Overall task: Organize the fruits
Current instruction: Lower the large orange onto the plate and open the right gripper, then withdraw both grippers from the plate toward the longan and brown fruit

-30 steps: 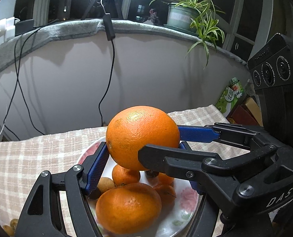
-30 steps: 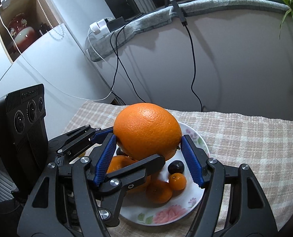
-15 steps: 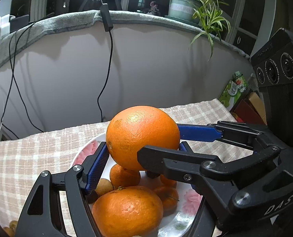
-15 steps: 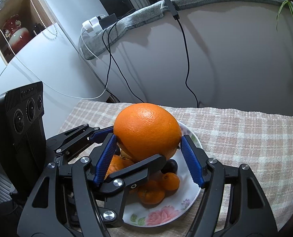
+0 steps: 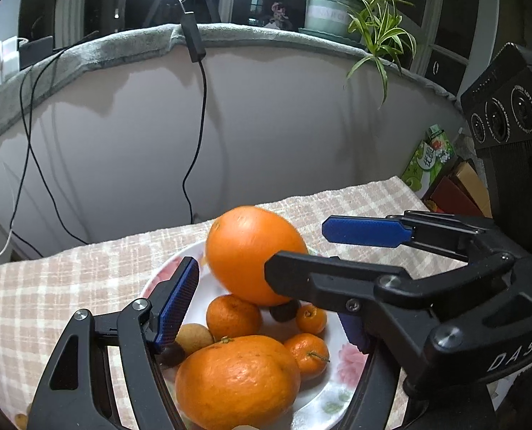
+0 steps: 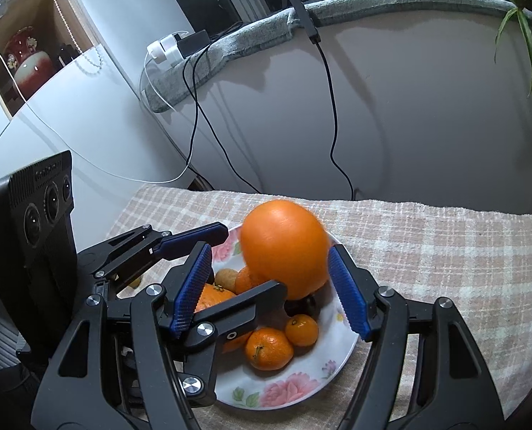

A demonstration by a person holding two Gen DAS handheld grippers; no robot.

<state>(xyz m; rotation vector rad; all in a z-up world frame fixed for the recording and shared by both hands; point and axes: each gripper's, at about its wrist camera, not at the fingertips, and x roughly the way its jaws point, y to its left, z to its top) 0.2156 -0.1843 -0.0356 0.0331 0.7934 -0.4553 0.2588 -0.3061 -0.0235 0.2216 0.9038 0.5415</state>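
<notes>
In the right wrist view the right gripper (image 6: 269, 290) stood with its 2 blue-padded fingers (image 6: 346, 295) spread wide in the lower middle of the frame, and the big orange (image 6: 284, 247) sat between them, slightly blurred, free of the left pad; whether the right pad just touched its edge could not be told. The left gripper (image 5: 266, 301), seen in the left wrist view, was likewise spread open, its left blue pad (image 5: 178, 302) at lower left clear of the fruit and its other finger hidden behind the right gripper's black finger, so it gripped nothing. The big orange rested on top of the heap of smaller fruit in the flowered plate (image 6: 312, 383), at the centre of both frames. Below it in the left wrist view lay a large mandarin (image 5: 237, 380) at the bottom centre, 3 small mandarins (image 5: 233, 317) around it, a pale brown longan (image 5: 194, 338) by the left pad and a dark round fruit (image 5: 284, 311) under the orange. The plate stood on a beige checked tablecloth (image 6: 445, 261). Beyond it, a black cable (image 5: 198, 136) hung down the pale wall in the upper middle, and a spider plant (image 5: 370, 10) sat on the ledge at upper right.
</notes>
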